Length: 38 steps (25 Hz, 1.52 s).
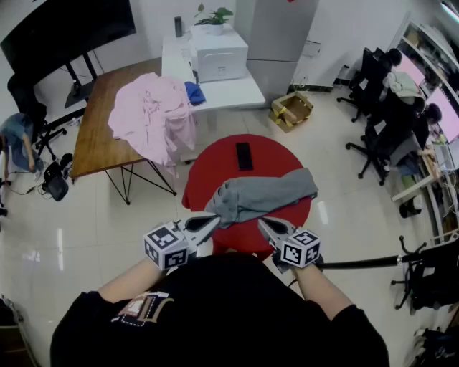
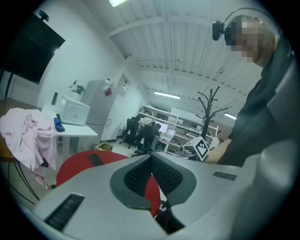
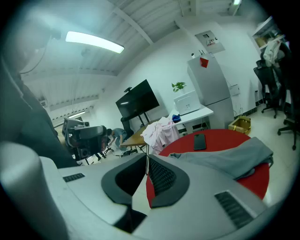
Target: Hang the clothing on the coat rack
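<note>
Your grey clothing lies rumpled on the red bench, just ahead of your left tool and right tool. The black coat rack stands upright, far past your right tool.

A black phone lies on the round red table; beyond, a white machine (potted plant behind it) and an open cardboard box.

A garment lies on the round table, a phone behind it.
</note>
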Tool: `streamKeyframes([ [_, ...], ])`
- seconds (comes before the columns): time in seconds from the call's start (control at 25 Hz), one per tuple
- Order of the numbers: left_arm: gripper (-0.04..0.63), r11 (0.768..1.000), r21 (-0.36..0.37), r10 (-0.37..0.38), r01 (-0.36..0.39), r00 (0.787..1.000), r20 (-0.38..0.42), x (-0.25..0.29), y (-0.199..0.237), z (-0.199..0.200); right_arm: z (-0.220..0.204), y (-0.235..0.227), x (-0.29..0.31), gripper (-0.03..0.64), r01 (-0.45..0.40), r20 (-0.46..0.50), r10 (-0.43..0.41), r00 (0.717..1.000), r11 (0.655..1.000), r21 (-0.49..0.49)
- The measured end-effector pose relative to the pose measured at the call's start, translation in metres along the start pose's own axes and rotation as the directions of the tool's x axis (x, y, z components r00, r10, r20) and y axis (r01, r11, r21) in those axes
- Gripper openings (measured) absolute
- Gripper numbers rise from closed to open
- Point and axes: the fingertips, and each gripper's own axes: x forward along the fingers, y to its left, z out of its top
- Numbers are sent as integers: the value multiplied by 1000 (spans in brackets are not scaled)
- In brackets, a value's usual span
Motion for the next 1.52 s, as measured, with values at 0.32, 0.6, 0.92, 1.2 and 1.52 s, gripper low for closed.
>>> streamKeyframes([
  [0.32, 5, 999, -20, 35, -35, 999, -13, -21, 29, -6, -49, -55, 83, 122, 46, -160, -28, 987, 993, 108],
  [0.6, 5, 994, -72, 76, -81, 995, -65, -46, 54, -25, -88, -94, 141, 159, 138, -244, -92, 965, 975, 176],
  [0.92, 5, 987, -110, 108, -119, 989, -102, -63, 73, -32, -120, -111, 177, 189, 210, -317, -138, 938, 957, 202],
  [1.2, 5, 984, -125, 111, -125, 987, -113, -67, 84, -34, -119, -107, 188, 34, 230, -307, -183, 934, 966, 123],
  [1.52, 5, 989, -123, 76, -86, 994, -83, -62, 91, -23, -75, -52, 155, 17, 87, -262, -126, 957, 984, -155],
])
